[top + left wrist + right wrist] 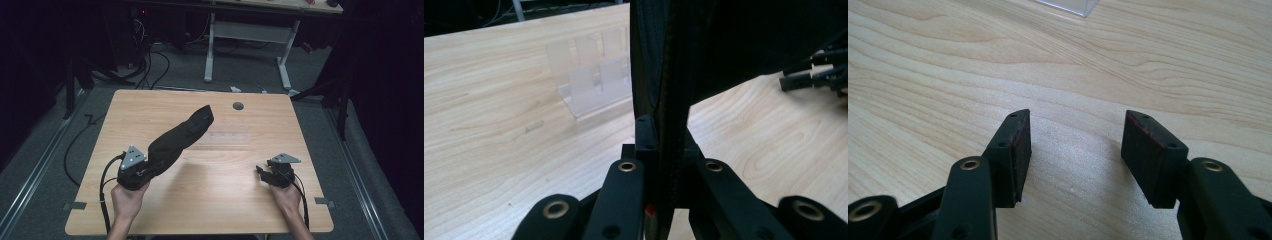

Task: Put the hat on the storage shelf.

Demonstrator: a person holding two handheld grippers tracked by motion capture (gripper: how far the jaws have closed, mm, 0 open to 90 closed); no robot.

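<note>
1. I am holding a black cloth case (181,137) in my left gripper (134,170). Its jaws are pressed tight on one end of the case, and the rest of the case is sticking up and away over the wooden table (215,195), toward the clear plastic rack (229,138) in the middle.
2. In the left gripper view the case (684,55) is hanging right beside the clear plastic rack (591,75). I am thinking the case could swing and knock the rack over, because the rack looks light.
3. I am only pinching a thin edge. The case could slip out and drop on the table if I am shaking my hand or tilting it too fast.
4. My right gripper (272,172) is sitting low, on the near right side of the rack. Its jaws are spread apart with nothing between them, as the pads (1020,145) show in the right gripper view. It could bump the table if I am pushing it lower.
5. If I am bringing the right gripper in to grab the floppy end, it could miss, since the cloth is bending.
6. I am looking for words or brand marks. I am seeing none on the case, the rack or the table, though the case is very dark, so a small label may be hiding there.
</note>
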